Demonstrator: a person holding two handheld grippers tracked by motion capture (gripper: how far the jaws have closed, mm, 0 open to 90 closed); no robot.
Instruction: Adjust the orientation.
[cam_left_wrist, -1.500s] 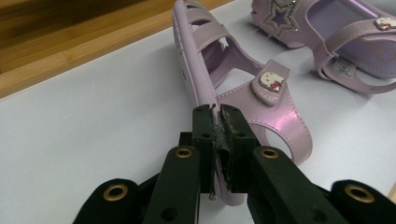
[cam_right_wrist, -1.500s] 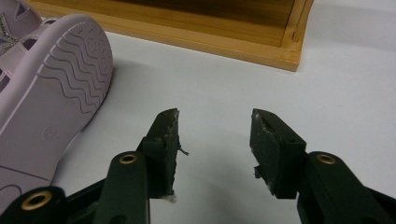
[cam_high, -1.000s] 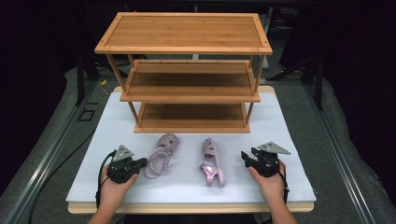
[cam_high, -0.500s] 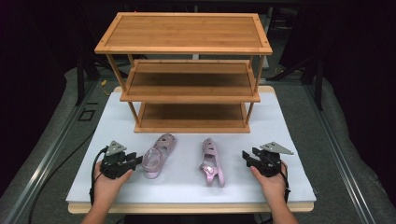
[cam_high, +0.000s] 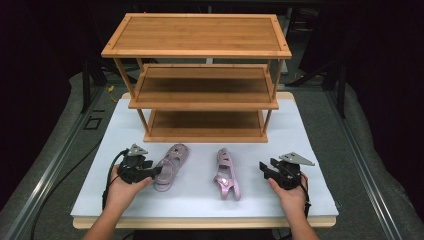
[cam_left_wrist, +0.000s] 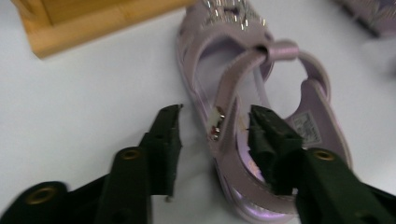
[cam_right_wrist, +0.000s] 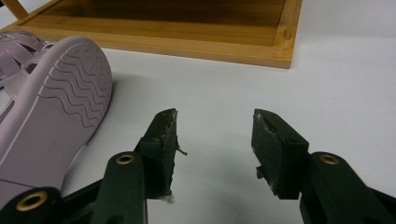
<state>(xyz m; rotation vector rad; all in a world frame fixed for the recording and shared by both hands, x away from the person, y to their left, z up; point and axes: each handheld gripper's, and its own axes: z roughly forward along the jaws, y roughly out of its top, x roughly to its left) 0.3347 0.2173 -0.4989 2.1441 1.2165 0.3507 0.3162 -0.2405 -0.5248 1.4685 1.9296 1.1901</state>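
Note:
Two lilac sandals lie on the white table top in front of a wooden shelf rack (cam_high: 200, 75). The left sandal (cam_high: 170, 160) lies sole down. My left gripper (cam_high: 156, 171) is at its side. In the left gripper view the jaws (cam_left_wrist: 215, 126) have just been opening and straddle the sandal's side strap (cam_left_wrist: 243, 70), one jaw inside the shoe and one outside, with a gap showing. The right sandal (cam_high: 226, 172) lies on its side, its ribbed sole (cam_right_wrist: 51, 107) facing my right gripper (cam_high: 264, 167). That gripper (cam_right_wrist: 215, 128) is open over bare table.
The three-tier rack's bottom shelf (cam_right_wrist: 187, 44) sits on the table just beyond both sandals. The white top (cam_high: 300, 130) ends in a wooden front edge near the person's forearms. Dark floor and metal rails surround the table.
The left gripper's jaws have opened wide, and that hand has shifted a little away from the table's front edge beside the left sandal. The right hand and right sandal have stayed put.

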